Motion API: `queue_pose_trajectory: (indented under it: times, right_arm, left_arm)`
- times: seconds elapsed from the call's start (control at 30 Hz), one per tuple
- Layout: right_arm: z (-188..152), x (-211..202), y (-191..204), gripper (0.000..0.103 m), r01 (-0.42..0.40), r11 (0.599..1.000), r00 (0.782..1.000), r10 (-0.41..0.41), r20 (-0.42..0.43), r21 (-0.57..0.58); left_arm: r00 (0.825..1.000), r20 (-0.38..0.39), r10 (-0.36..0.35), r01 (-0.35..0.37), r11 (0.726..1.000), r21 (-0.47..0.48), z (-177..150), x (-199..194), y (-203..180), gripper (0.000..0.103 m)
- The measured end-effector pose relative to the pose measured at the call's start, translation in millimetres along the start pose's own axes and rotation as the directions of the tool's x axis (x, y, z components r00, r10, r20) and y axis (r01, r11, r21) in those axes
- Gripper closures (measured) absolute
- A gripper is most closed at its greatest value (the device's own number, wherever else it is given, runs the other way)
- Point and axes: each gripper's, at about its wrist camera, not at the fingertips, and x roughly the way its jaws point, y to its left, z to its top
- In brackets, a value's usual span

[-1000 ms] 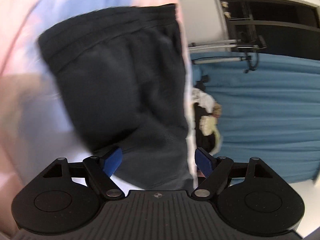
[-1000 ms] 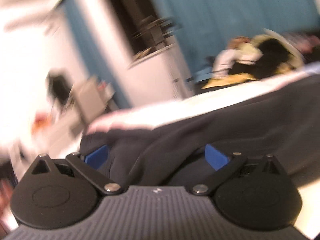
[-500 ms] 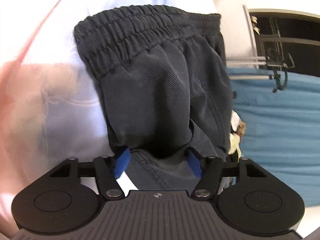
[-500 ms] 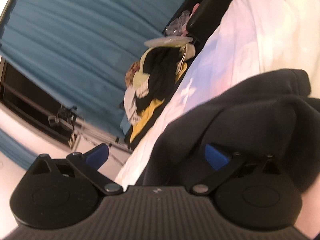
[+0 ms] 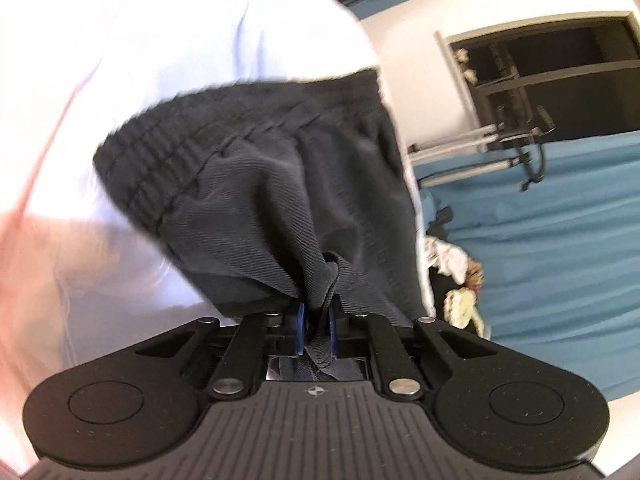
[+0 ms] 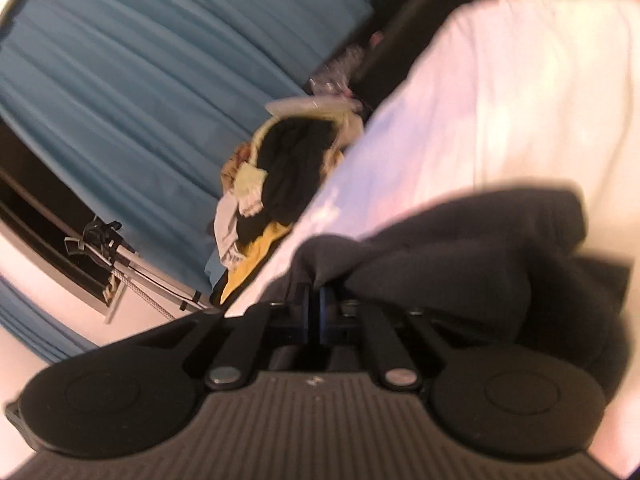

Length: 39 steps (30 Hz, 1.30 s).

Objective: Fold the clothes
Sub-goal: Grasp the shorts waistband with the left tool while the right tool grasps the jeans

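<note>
Holding the dark shorts (image 5: 280,184) at two spots now, on the pale bedsheet (image 5: 168,60). My left gripper (image 5: 314,330) has just closed; a bunch of ribbed fabric is pinched between its blue pads, with the elastic waistband (image 5: 208,132) spread out ahead of it. My right gripper (image 6: 314,308) has just snapped nearly together at an edge of the same garment; I judge cloth is caught there, though dark fabric against dark pads makes that hard to confirm.

Progress, as I read it: early. The shorts are rumpled and heaped, no clean fold visible. Both grips look set for lifting and spreading; flattening and folding are all left. A pile of other clothes (image 6: 276,184) waits beside the bed, in front of the blue curtain (image 6: 132,80).

Hard to make out: both views are blurred, the leg ends of the shorts are cut off, and neither gripper shows in the other's view.
</note>
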Motion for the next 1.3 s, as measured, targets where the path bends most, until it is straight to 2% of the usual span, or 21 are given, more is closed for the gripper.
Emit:
queue_pose_trajectory:
  times: [0.1, 0.17, 0.23, 0.3, 0.37, 0.43, 0.5, 0.53, 0.57, 0.6, 0.63, 0.67, 0.73, 0.8, 0.93, 1.03, 1.07, 1.1, 1.13, 1.17, 1.3]
  right_arm:
    - [9, -38, 11, 0.101, -0.032, 0.996, 0.991, 0.042, 0.130, -0.079]
    - [10, -65, 9, 0.101, -0.056, 0.996, 0.983, 0.066, 0.173, -0.065]
    - [4, -86, 0, 0.101, -0.019, 1.000, 0.985, 0.017, 0.172, 0.010]
    - [-9, -105, -20, 0.100, 0.063, 0.989, 0.988, -0.081, 0.130, 0.136]
    - [-29, -120, -50, 0.099, 0.160, 0.945, 0.981, -0.183, 0.057, 0.285]
    - [-46, -134, -82, 0.091, 0.244, 0.869, 0.964, -0.267, -0.008, 0.431]
    - [-51, -149, -97, 0.088, 0.303, 0.813, 0.936, -0.353, 0.008, 0.497]
    - [-49, -156, -98, 0.085, 0.315, 0.807, 0.922, -0.384, 0.040, 0.499]
    - [-45, -161, -93, 0.070, 0.316, 0.818, 0.911, -0.403, 0.087, 0.481]
    - [-42, -164, -86, 0.048, 0.313, 0.838, 0.901, -0.410, 0.138, 0.446]
    - [-39, -165, -75, 0.040, 0.314, 0.866, 0.894, -0.408, 0.185, 0.390]
    - [-37, -163, -65, 0.033, 0.316, 0.891, 0.892, -0.396, 0.217, 0.326]
    - [-36, -151, -47, 0.029, 0.311, 0.932, 0.908, -0.349, 0.230, 0.185]
    - [-40, -131, -39, 0.027, 0.330, 0.938, 0.918, -0.346, 0.193, 0.111]
    - [-38, -90, -50, 0.027, 0.371, 0.927, 0.923, -0.375, 0.089, 0.054]
    - [-34, -55, -60, 0.032, 0.421, 0.907, 0.907, -0.421, 0.027, -0.012]
    - [-34, -48, -62, 0.043, 0.428, 0.904, 0.904, -0.428, 0.019, -0.020]
    - [-34, -46, -64, 0.062, 0.426, 0.905, 0.905, -0.426, 0.015, -0.021]
    - [-34, -46, -66, 0.067, 0.417, 0.909, 0.909, -0.417, 0.007, -0.008]
    - [-34, -48, -67, 0.071, 0.408, 0.913, 0.913, -0.408, 0.005, 0.012]
    - [-30, -71, -47, 0.090, 0.298, 0.955, 0.950, -0.295, 0.102, -0.015]
  left_arm:
    - [0.996, 0.064, -0.056, 0.057, 0.998, -0.015, 10, -17, 0, 0.091]
    - [0.992, 0.103, -0.077, 0.083, 0.995, -0.051, 19, -28, 4, 0.091]
    - [0.988, 0.131, -0.084, 0.097, 0.990, -0.098, 25, -36, 11, 0.091]
    - [0.986, 0.144, -0.079, 0.100, 0.984, -0.147, 29, -43, 19, 0.092]
    - [0.985, 0.164, -0.049, 0.076, 0.984, -0.164, 29, -50, 25, 0.093]
    - [0.983, 0.182, -0.030, 0.065, 0.980, -0.189, 28, -58, 30, 0.093]
    - [0.981, 0.192, -0.023, 0.062, 0.978, -0.201, 28, -62, 33, 0.093]
    - [0.982, 0.187, -0.020, 0.056, 0.981, -0.188, 28, -62, 31, 0.093]
    - [0.983, 0.184, -0.014, 0.046, 0.984, -0.171, 28, -61, 28, 0.093]
    - [0.983, 0.185, -0.002, 0.031, 0.988, -0.150, 26, -60, 25, 0.093]
    - [0.982, 0.187, 0.007, 0.018, 0.991, -0.131, 25, -60, 22, 0.093]
    - [0.982, 0.188, 0.011, 0.011, 0.993, -0.120, 24, -60, 21, 0.093]
    - [0.982, 0.188, 0.028, -0.009, 0.995, -0.102, 21, -61, 20, 0.092]
    - [0.981, 0.186, 0.056, -0.041, 0.996, -0.085, 20, -60, 18, 0.091]
    - [0.980, 0.163, 0.115, -0.105, 0.992, -0.066, 14, -56, 18, 0.078]
    - [0.982, 0.113, 0.149, -0.144, 0.988, -0.056, 11, -48, 18, 0.063]
    - [0.983, 0.092, 0.158, -0.153, 0.986, -0.059, 10, -44, 19, 0.058]
    - [0.984, 0.071, 0.166, -0.161, 0.985, -0.062, 9, -40, 20, 0.056]
    - [0.985, 0.049, 0.168, -0.165, 0.984, -0.068, 9, -36, 21, 0.056]
    - [0.986, 0.032, 0.166, -0.163, 0.984, -0.074, 8, -33, 23, 0.057]
    - [0.990, 0.018, 0.143, -0.143, 0.989, -0.027, 5, -28, 18, 0.091]
